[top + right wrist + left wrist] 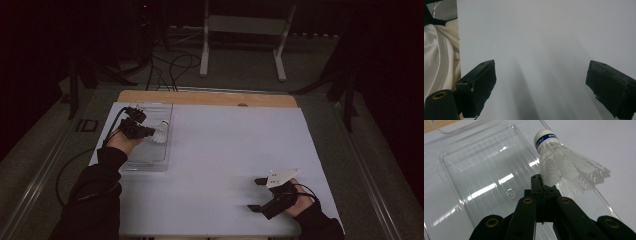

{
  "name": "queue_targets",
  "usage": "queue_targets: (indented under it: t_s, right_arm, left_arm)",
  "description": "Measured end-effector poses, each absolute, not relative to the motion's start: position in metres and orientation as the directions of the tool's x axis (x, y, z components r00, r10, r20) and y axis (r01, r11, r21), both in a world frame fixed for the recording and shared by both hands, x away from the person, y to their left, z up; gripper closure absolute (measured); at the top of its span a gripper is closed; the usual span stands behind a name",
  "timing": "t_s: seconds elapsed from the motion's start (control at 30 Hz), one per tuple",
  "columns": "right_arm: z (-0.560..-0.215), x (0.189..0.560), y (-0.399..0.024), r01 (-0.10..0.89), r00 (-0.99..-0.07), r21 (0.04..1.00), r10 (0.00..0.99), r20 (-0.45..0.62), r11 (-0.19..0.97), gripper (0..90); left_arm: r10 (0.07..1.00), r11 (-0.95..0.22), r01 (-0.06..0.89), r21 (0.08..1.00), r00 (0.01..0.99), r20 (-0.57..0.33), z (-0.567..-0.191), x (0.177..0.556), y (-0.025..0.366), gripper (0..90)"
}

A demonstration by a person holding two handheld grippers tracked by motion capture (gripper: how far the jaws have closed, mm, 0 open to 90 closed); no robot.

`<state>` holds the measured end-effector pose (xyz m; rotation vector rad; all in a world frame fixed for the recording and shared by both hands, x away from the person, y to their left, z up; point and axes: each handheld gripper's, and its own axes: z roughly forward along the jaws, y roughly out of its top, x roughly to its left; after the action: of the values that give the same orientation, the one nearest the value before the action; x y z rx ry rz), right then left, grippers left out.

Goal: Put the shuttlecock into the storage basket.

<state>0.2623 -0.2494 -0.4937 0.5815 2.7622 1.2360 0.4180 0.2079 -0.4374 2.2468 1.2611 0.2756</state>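
Note:
A white feather shuttlecock [161,133] with a blue band round its cork hangs over a clear plastic tray [150,165] at the table's left. My left gripper [148,131] is shut on the edge of its feather skirt. In the left gripper view the jaws of the left gripper [541,181] meet on one feather of the shuttlecock [564,165], whose cork points away and up, above the tray [474,170]. Near the front right my right gripper [255,195] lies low over the white table sheet [225,150]. The right gripper [541,85] is open, with nothing between its jaws.
A wooden strip [207,97] runs along the table's far edge. Beyond it a white frame stand [245,30] and cables [170,65] sit on the floor. Pale cloth [436,55] hangs past the table edge in the right gripper view.

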Motion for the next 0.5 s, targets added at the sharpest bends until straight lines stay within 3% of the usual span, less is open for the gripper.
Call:
queue_targets:
  t_s: [0.5]
  right_arm:
    - [-0.494,0.263,-0.25,0.32,-0.926,0.73,0.364,0.105,0.604,9.4]
  left_arm:
    - [0.832,-0.449,0.742,0.498,0.55,-0.069,-0.449,0.42,0.203,90.0]
